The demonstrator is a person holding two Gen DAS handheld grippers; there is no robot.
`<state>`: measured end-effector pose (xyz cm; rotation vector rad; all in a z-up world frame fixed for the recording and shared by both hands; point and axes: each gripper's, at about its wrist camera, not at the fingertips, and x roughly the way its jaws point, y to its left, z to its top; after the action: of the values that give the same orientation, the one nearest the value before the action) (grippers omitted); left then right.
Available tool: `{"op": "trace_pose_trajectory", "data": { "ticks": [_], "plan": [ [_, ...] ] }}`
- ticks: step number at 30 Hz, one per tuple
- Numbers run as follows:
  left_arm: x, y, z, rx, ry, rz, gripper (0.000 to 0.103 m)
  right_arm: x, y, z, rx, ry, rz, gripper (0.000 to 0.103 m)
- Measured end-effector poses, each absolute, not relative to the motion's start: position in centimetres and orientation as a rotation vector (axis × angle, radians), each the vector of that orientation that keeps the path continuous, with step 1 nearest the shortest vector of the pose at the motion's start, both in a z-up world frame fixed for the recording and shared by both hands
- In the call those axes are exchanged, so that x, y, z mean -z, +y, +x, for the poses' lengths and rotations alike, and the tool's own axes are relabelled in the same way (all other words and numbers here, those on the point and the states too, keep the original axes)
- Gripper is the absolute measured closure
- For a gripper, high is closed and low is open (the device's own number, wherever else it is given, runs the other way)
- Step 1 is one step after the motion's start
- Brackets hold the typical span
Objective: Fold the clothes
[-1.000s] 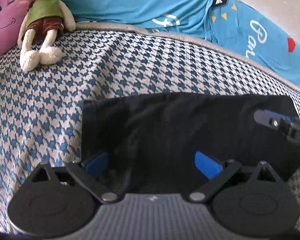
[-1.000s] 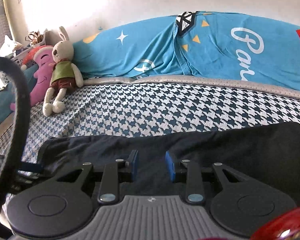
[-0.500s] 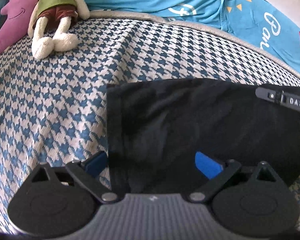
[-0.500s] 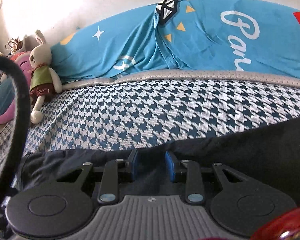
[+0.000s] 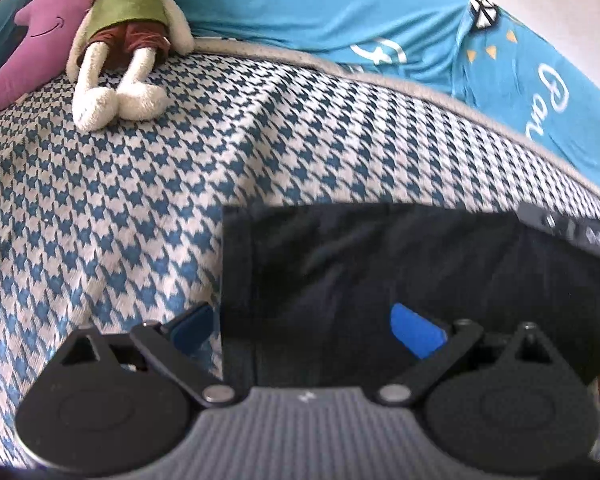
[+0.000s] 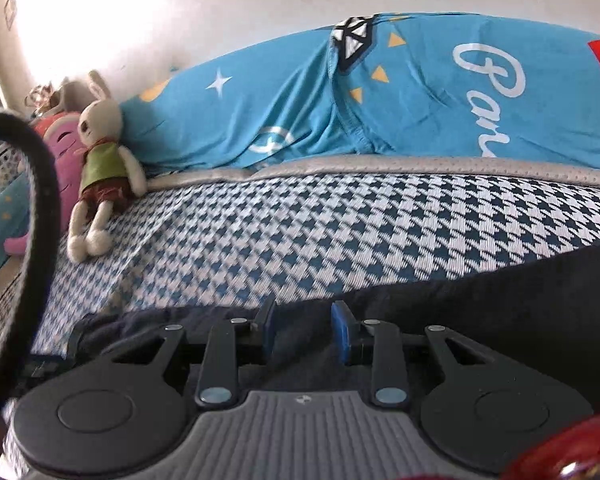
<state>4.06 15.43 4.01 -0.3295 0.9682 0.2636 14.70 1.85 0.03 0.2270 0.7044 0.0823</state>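
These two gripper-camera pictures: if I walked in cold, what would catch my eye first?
Probably the black garment lying flat on the blue-and-white houndstooth bedspread, right in front of both grippers. Next, the stuffed rabbit in a green vest, sitting at the far left edge of the bed beside a purple plush toy. Behind them, a bright blue blanket with white lettering runs along the wall.

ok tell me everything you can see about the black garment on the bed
The black soft-fabric garment lies mostly flat on the blue-and-white houndstooth bed cover, with faint wrinkles and a straight, hemmed left edge. It looks plain, with no print visible. The left tool is open and straddles that left edge, one blue finger on the cover, the other over the cloth. The right tool sits low over the garment's far edge, its blue pads apart; whether it pinches cloth cannot be told.
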Motion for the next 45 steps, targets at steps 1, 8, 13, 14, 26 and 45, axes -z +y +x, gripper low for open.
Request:
{"op": "trace_pose_trajectory", "data": {
  "ticks": [1, 8, 13, 14, 26, 45],
  "plan": [
    [-4.0, 15.5, 4.2, -0.272, 0.967, -0.331, 0.003, -0.1, 2.1, 14.4, -0.09, 0.711, 0.22, 0.072],
    [-3.6, 16.3, 5.1, -0.333, 0.956, -0.344, 0.003, -0.5, 3.8, 12.5, -0.17, 0.765, 0.203, 0.071],
    [-3.3, 17.0, 5.9, -0.383, 0.95, -0.339, 0.003, -0.2, 5.4, 10.8, -0.231, 0.809, 0.166, 0.07],
    [-3.1, 17.1, 6.1, -0.399, 0.954, -0.329, 0.003, -0.1, 5.7, 10.5, -0.241, 0.82, 0.157, 0.07],
    [-1.6, 19.7, 7.1, -0.538, 0.956, -0.31, 0.002, 1.5, 7.2, 8.2, -0.263, 0.923, 0.079, 0.064],
    [-4.1, 17.6, 6.1, -0.508, 0.877, -0.348, 0.0, 0.4, 6.3, 3.6, -0.257, 0.915, 0.079, 0.062]
  ]
}}
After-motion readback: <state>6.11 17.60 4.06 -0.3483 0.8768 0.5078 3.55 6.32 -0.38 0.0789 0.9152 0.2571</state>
